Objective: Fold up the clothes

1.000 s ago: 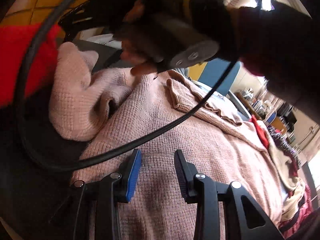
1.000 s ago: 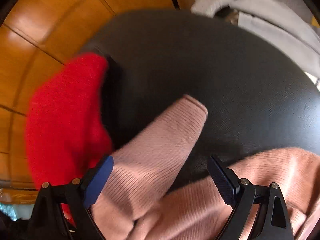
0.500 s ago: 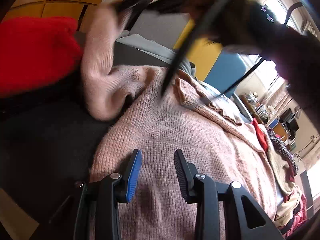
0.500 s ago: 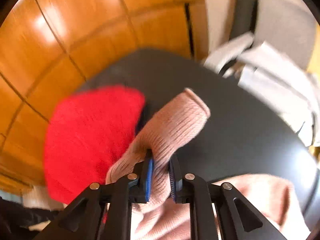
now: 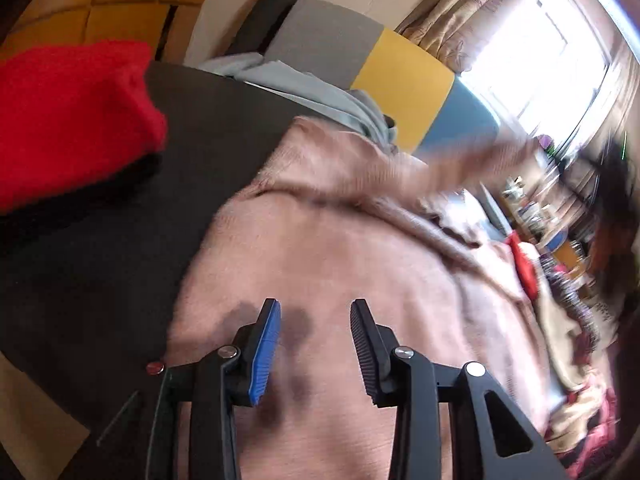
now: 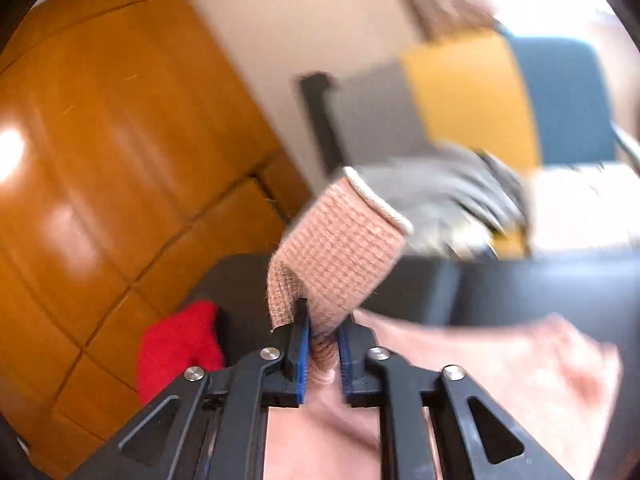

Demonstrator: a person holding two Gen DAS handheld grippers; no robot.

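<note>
A pink knit sweater (image 5: 340, 264) lies spread on a dark surface (image 5: 120, 248). My left gripper (image 5: 314, 320) is open and hovers low over the sweater's body, fingers apart, nothing between them. My right gripper (image 6: 323, 330) is shut on the pink sleeve (image 6: 340, 240) near its cuff and holds it lifted above the surface. In the left wrist view the sleeve (image 5: 480, 156) shows as a blurred streak crossing over the sweater to the right. The sweater's body (image 6: 500, 364) shows below the right gripper.
A red knit garment (image 5: 68, 120) lies at the left on the dark surface, also in the right wrist view (image 6: 180, 344). Grey cloth (image 5: 304, 92) and a grey, yellow and blue backrest (image 5: 400, 72) stand behind. Other clothes (image 5: 568, 320) are piled at the right. A wooden floor (image 6: 100, 160) shows.
My right gripper closed on the sleeve, lifted it off the surface and is swinging it across the sweater to the right. My left gripper stayed open over the sweater's body.
</note>
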